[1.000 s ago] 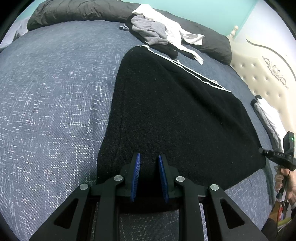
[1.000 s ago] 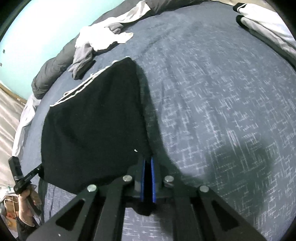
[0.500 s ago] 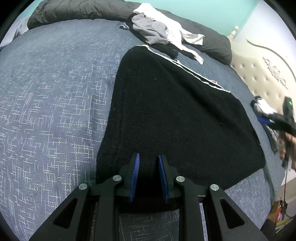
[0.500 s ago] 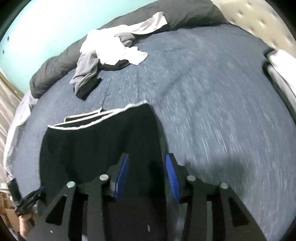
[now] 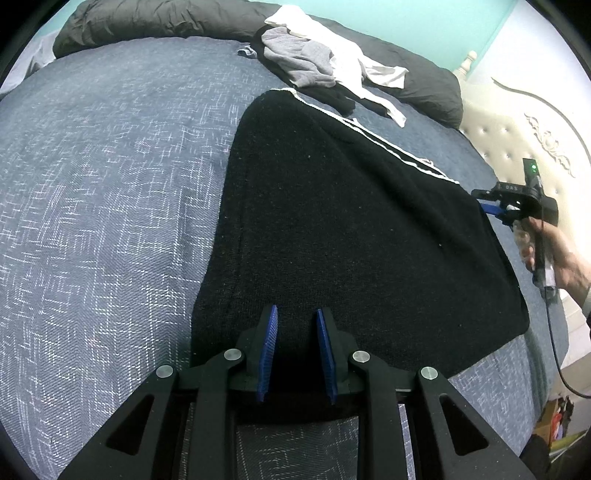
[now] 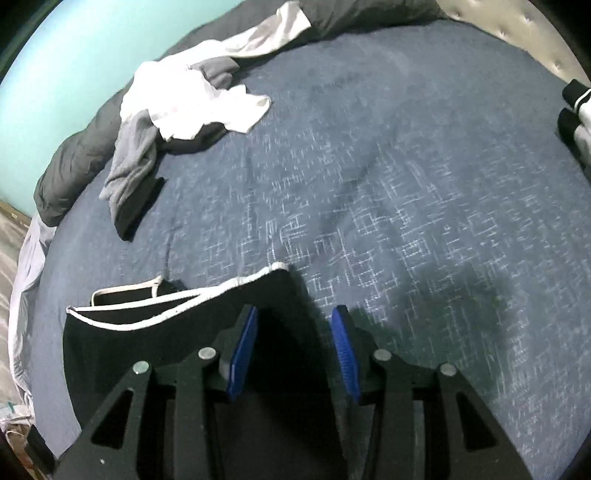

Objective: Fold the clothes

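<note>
Teal wall (image 5: 424,22), blue bedspread (image 5: 110,184); black garment (image 5: 351,229) flat; both tongs agape, empty.

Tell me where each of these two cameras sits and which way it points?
Left wrist view: sits on the left gripper, looking along its open blue pads across the black garment on the blue bedspread toward the headboard; the person's hand with the right gripper shows at right.
Right wrist view: sits on the right gripper, open over the garment's white-trimmed edge, facing the teal wall.
Both views share the black garment, the bedspread and the clothes pile.
</note>
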`<state>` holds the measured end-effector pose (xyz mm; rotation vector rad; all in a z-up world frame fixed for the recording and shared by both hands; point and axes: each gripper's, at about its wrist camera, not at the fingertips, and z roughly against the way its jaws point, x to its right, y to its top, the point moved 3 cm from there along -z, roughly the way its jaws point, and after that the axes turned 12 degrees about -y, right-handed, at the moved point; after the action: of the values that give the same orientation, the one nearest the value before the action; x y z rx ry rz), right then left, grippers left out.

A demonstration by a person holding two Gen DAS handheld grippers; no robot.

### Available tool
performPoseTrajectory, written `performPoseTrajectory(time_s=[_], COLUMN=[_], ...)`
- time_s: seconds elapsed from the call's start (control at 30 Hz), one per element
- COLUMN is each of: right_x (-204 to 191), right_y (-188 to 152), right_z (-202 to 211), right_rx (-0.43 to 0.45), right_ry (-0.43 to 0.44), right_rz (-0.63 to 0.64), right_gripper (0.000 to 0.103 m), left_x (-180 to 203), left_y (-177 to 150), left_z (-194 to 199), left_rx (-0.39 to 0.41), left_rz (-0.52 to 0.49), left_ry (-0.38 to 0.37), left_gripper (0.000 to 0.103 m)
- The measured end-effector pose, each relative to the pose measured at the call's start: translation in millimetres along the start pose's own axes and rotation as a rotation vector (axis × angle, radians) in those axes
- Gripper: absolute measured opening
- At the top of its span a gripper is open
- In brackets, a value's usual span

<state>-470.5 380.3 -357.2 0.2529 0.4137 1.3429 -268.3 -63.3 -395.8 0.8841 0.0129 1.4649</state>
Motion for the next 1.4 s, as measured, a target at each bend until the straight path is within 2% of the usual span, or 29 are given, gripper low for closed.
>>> performPoseTrajectory(time_s=[0.13,0.2,0.27,0.33,0.47,0.8,0.87,1.0,1.07,1.13,1.2,1.33,1.4], right_x=[-14.5,-19.9,-21.4,-19.6,-16.5,-18.6,-17.7,-13.0,-9.3,-14.4,-30.3,-74.1,-90.5], right_y=[0.7,-0.2,-0.2,0.1,2.5,7.5,8.8,9.5,8.6,4.4,-1.6,-22.5,-28.6], right_z=[-8.3,-9.1,-5.3,0.2,8.2,-4.5,-2.8,14.1,28.2,38.8,39.4,30.8,26.7], right_rx=[-0.022,-0.011,0.029,0.071,0.146,0.136,0.136,0.188,0.226,0.249,0.233,0.187,0.180], right_ry=[0.044,0.036,0.037,0.043,-0.002,-0.102,-0.097,-0.177,-0.168,-0.109,-0.054,-0.033,-0.007], right_rz=[0.063,0.089,0.098,0.089,0.075,0.087,0.074,0.064,0.015,-0.007,0.038,0.192,0.222], right_gripper=[0.042,0.033,0.018,0.010,0.007,0.008,0.013,0.020,0.024,0.025,0.025,0.025,0.025], left_x=[0.9,0.8,0.5,0.6,1.3,0.0,0.0,-0.4,-0.1,-0.1,-1.0,-0.7,-0.1], left_y=[0.3,0.1,0.0,-0.2,-0.3,-0.1,0.1,0.2,0.0,-0.3,-0.3,0.3,0.2], left_z=[-1.3,-1.3,-1.2,-1.2,-1.5,-2.1,-2.2,-2.4,-2.2,-1.7,-1.4,-1.7,-1.9], left_rx=[-0.002,-0.002,-0.001,-0.001,-0.001,-0.001,0.000,0.001,0.001,0.001,0.001,0.001,0.000], left_rz=[-0.006,-0.007,-0.008,-0.009,-0.011,-0.005,-0.004,-0.003,-0.003,-0.002,-0.001,0.001,-0.003], left_ry=[0.005,0.006,0.005,0.006,0.006,-0.005,-0.006,-0.006,-0.006,-0.006,-0.006,-0.008,-0.005], left_gripper=[0.025,0.025,0.025,0.025,0.025,0.025,0.025,0.025,0.025,0.025,0.025,0.025,0.025])
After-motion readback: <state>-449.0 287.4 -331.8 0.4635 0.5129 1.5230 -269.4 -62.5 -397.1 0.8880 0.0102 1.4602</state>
